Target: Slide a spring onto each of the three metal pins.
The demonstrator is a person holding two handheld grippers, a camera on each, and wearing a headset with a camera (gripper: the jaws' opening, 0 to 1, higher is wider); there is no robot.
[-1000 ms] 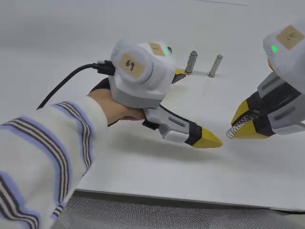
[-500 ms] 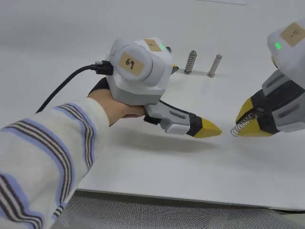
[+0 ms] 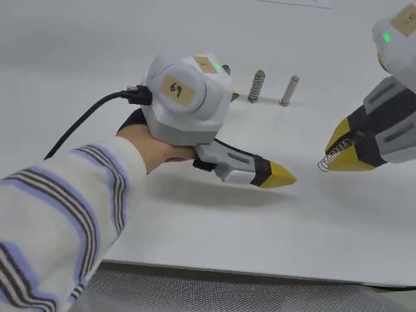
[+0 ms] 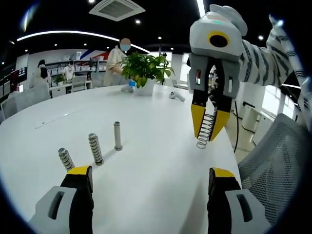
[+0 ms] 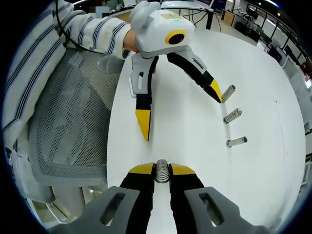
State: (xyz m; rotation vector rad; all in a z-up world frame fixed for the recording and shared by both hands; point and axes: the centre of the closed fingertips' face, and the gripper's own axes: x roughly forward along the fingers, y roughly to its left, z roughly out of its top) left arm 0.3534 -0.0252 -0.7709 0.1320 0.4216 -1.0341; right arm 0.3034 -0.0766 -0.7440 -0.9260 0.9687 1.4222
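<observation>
Three upright metal pins stand in a row on the white table. Two of them carry springs; the third is a bare pin. One sprung pin stands beside the bare one. My right gripper is shut on a loose spring, held above the table to the right of the pins. My left gripper is open wide with nothing in it, one tip close to the pins.
A black cable runs left from the left gripper. The table's front edge meets a grey mesh chair. A potted plant and a person are at the table's far side.
Both grippers have risen a little and drawn slightly toward the pins. The right gripper still holds the spring. The head camera has shifted a bit.
</observation>
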